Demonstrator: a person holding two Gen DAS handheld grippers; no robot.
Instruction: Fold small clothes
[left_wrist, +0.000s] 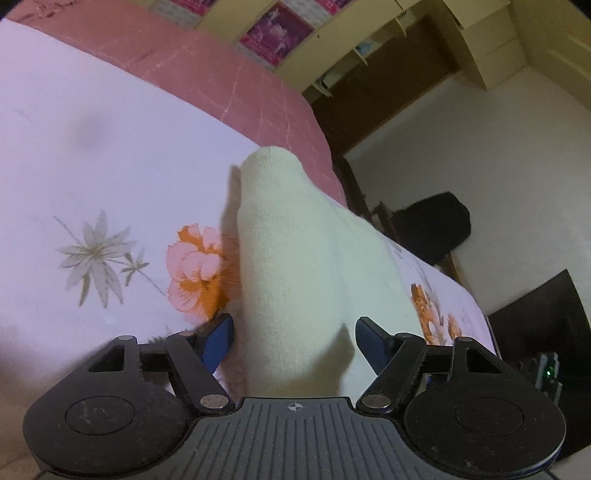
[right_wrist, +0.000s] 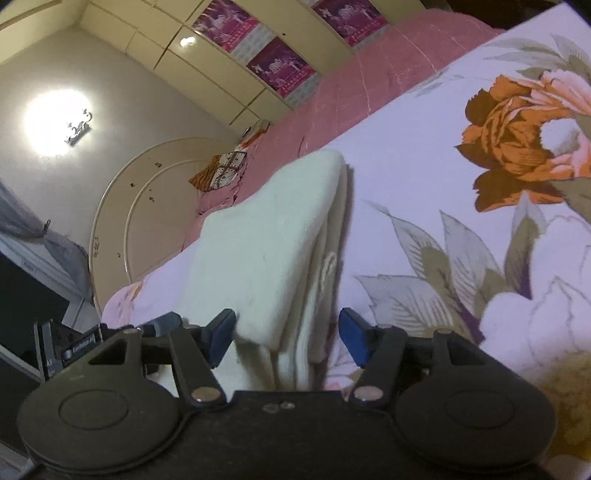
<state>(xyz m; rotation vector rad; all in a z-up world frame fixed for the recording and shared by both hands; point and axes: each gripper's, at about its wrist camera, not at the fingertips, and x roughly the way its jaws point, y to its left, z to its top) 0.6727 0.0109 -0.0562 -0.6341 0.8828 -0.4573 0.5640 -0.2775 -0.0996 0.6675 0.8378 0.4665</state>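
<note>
The left gripper (left_wrist: 294, 341) hangs over a flowered bedsheet (left_wrist: 92, 155), its blue-padded jaws spread wide with a cream knit garment (left_wrist: 295, 258) running between them; neither pad visibly presses the cloth. The right gripper (right_wrist: 288, 334) likewise stands parted, the folded edge of the garment (right_wrist: 266, 251) lying between its jaws, the left pad just beside the fold and the right pad clear of it. Ahead of both jaws the garment stretches across the bedsheet (right_wrist: 424, 177) toward a pink quilt (left_wrist: 221, 74). Behind the quilt (right_wrist: 369, 74) stand cream cupboards (right_wrist: 207, 66).
</note>
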